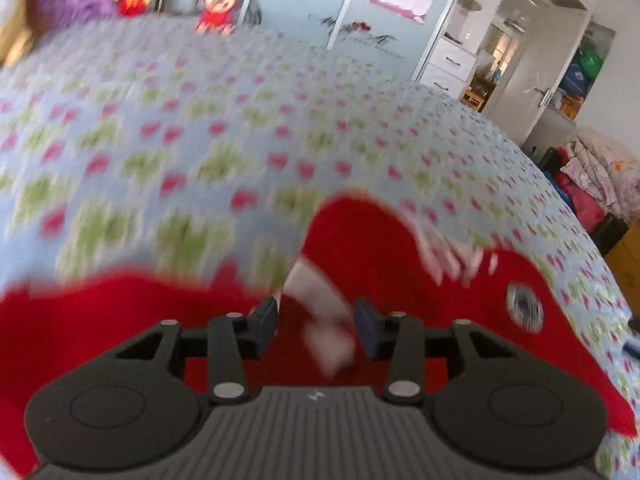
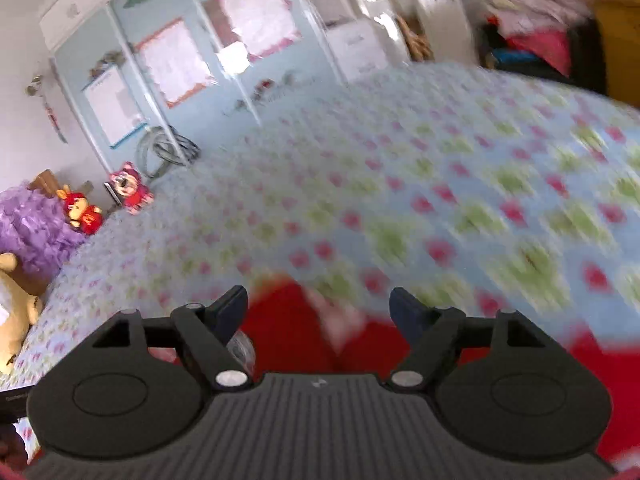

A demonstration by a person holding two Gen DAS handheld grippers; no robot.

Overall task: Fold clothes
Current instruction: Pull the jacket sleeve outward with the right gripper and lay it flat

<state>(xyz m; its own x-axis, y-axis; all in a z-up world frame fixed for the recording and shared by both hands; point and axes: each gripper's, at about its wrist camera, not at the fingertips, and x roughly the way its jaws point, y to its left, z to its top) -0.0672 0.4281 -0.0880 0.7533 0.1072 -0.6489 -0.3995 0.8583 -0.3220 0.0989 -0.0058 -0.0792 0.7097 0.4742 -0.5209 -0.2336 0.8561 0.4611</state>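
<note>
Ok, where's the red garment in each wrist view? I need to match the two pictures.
Left wrist view: the red garment fills the lower half, spread on the bedspread under and ahead of the left tool.
Right wrist view: it sits bottom centre, between the right tool's open fingers, running off to the lower right.
Shared landmark: the red plush toy at the bed's far edge.
</note>
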